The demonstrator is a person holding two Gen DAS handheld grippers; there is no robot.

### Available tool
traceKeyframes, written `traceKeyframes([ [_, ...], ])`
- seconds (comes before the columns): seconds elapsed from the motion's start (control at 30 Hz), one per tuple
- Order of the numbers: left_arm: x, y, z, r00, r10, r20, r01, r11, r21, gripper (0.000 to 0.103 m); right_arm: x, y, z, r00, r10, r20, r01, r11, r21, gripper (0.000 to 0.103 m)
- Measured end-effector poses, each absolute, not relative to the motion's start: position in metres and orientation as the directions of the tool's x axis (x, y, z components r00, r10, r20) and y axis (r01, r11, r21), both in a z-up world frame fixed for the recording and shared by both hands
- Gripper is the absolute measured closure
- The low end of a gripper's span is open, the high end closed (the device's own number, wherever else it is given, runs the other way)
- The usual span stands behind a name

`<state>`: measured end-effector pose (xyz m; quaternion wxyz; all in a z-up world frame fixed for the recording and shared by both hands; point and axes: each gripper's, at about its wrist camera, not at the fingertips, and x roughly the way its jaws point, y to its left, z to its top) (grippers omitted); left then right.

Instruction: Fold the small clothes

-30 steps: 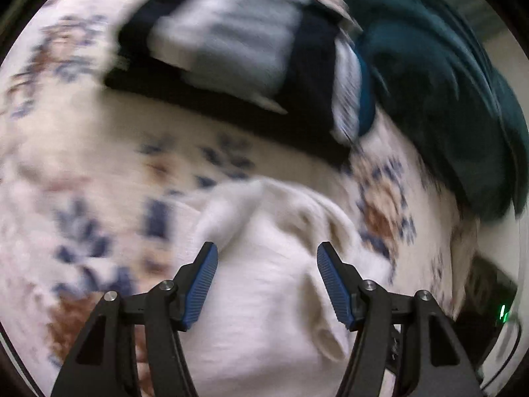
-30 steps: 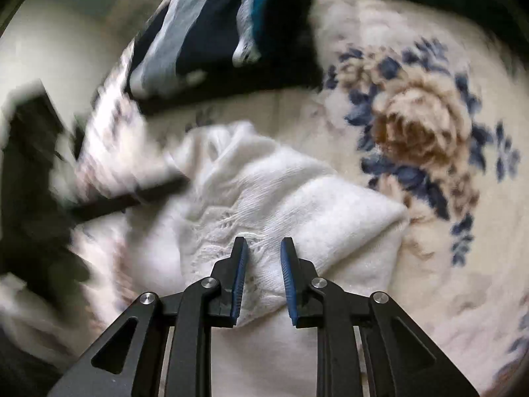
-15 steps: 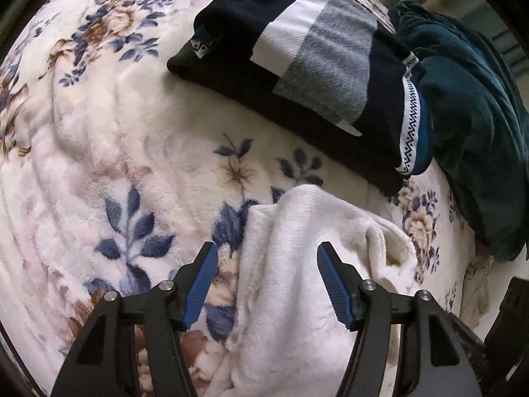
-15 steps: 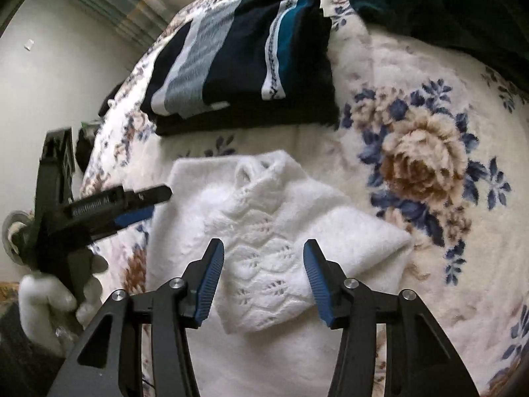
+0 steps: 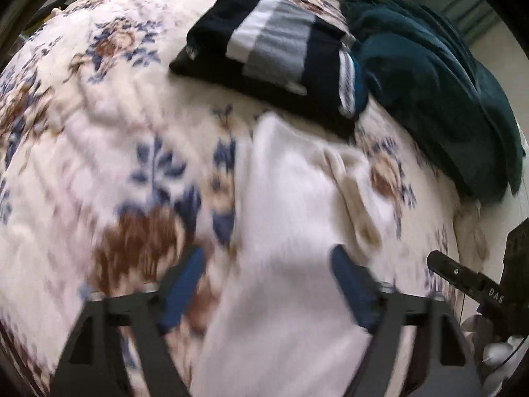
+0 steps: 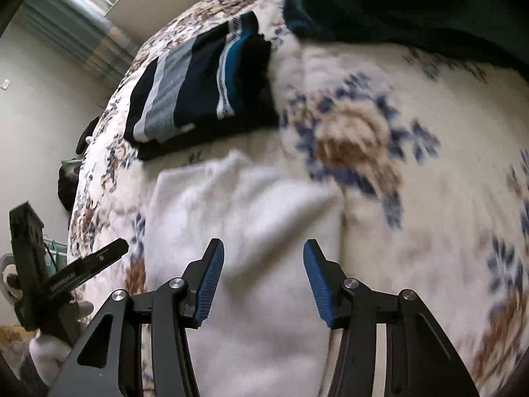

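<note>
Plush cream bedspread with blue and brown flowers (image 6: 413,231) fills both views, with a pale wall and a striped curtain at the far left edge of the right wrist view. Left gripper (image 5: 267,289): tongs apart, jaws have just been opening wider; the white knitted garment (image 5: 291,231) lies below and between them, no pad pressing on it. Right gripper (image 6: 263,281): tongs apart as well, having opened within this second; the same white knit (image 6: 244,231) lies flat directly ahead of and under its tips, not gripped. Knit appears doubled into a compact, roughly rectangular bundle; motion blur hides whether its edges line up. Beyond both sets of tongs, well apart from the knit, sits a folded navy garment with grey, white and teal stripes (image 6: 201,89), neat and square. Further out, right of the left tongs, a dark teal plush heap (image 5: 429,82) lies unfolded. Judgement: one piece finished, the white knit folded or nearly so and released; remaining work looks like a possible tidy of the knit, then the teal heap if it counts as clothing.
</note>
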<state>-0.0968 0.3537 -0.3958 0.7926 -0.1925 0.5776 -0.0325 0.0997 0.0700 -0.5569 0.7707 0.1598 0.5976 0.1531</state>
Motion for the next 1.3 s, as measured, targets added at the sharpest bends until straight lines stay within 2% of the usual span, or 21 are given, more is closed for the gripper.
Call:
traceKeyframes([
  [0.17, -0.165, 0.35, -0.388, 0.261, -0.313, -0.913, -0.126, 0.927, -0.354, 0.015, 0.028, 0.05, -0.549, 0.14, 0.445, -0.884, 0.07, 0.886, 0.458, 0.049],
  [0.3, -0.231, 0.362, -0.389, 0.199, -0.311, -0.929, -0.188, 0.918, -0.348, 0.015, -0.038, 0.031, -0.552, 0.06, 0.498, -0.865, 0.204, 0.843, 0.499, 0.049],
  [0.5, -0.318, 0.373, -0.438, 0.071, -0.266, -0.961, -0.331, 0.903, -0.275, 0.015, -0.128, 0.025, -0.58, -0.067, 0.506, -0.86, 0.258, 0.841, 0.475, 0.049],
  [0.63, -0.345, 0.368, -0.472, 0.025, -0.335, -0.942, -0.384, 0.867, -0.319, 0.017, -0.175, 0.029, -0.608, -0.117, 0.513, -0.851, 0.278, 0.839, 0.468, 0.049],
  [0.67, -0.348, 0.365, -0.476, 0.023, -0.348, -0.937, -0.388, 0.861, -0.329, 0.021, -0.187, 0.031, -0.619, -0.14, 0.506, -0.851, 0.289, 0.843, 0.453, 0.049],
  [0.7, -0.35, 0.362, -0.479, 0.032, -0.364, -0.931, -0.382, 0.856, -0.348, 0.038, -0.192, 0.032, -0.625, -0.152, 0.503, -0.851, 0.297, 0.844, 0.447, 0.049],
  [0.73, -0.35, 0.358, -0.479, 0.041, -0.362, -0.931, -0.366, 0.862, -0.351, 0.07, -0.199, 0.033, -0.634, -0.164, 0.504, -0.848, 0.308, 0.843, 0.441, 0.051],
  [0.77, -0.349, 0.352, -0.48, 0.037, -0.346, -0.938, -0.344, 0.876, -0.337, 0.081, -0.206, 0.032, -0.642, -0.166, 0.505, -0.847, 0.327, 0.838, 0.436, 0.052],
  [0.8, -0.35, 0.349, -0.48, 0.038, -0.329, -0.943, -0.329, 0.887, -0.323, 0.086, -0.211, 0.031, -0.646, -0.161, 0.508, -0.846, 0.336, 0.835, 0.437, 0.067],
  [0.83, -0.351, 0.346, -0.477, 0.069, -0.321, -0.945, -0.314, 0.892, -0.326, 0.092, -0.216, 0.03, -0.649, -0.148, 0.509, -0.848, 0.347, 0.829, 0.438, 0.09],
  [0.93, -0.353, 0.341, -0.465, 0.109, -0.298, -0.949, -0.28, 0.906, -0.316, 0.094, -0.222, 0.031, -0.643, -0.098, 0.487, -0.868, 0.334, 0.837, 0.432, 0.103],
  [1.13, -0.362, 0.344, -0.441, 0.162, -0.281, -0.946, -0.256, 0.914, -0.316, 0.095, -0.228, 0.035, -0.607, -0.024, 0.464, -0.885, 0.267, 0.856, 0.442, 0.103],
  [1.17, -0.362, 0.345, -0.441, 0.162, -0.28, -0.946, -0.258, 0.914, -0.315, 0.099, -0.23, 0.036, -0.601, -0.019, 0.477, -0.879, 0.262, 0.851, 0.456, 0.103],
  [1.27, -0.362, 0.353, -0.448, 0.16, -0.273, -0.949, -0.281, 0.909, -0.309, 0.1, -0.231, 0.032, -0.599, -0.013, 0.486, -0.874, 0.27, 0.843, 0.465, 0.102],
  [1.3, -0.361, 0.356, -0.45, 0.158, -0.278, -0.948, -0.292, 0.904, -0.314, 0.1, -0.23, 0.03, -0.605, -0.031, 0.508, -0.861, 0.289, 0.829, 0.479, 0.099],
])
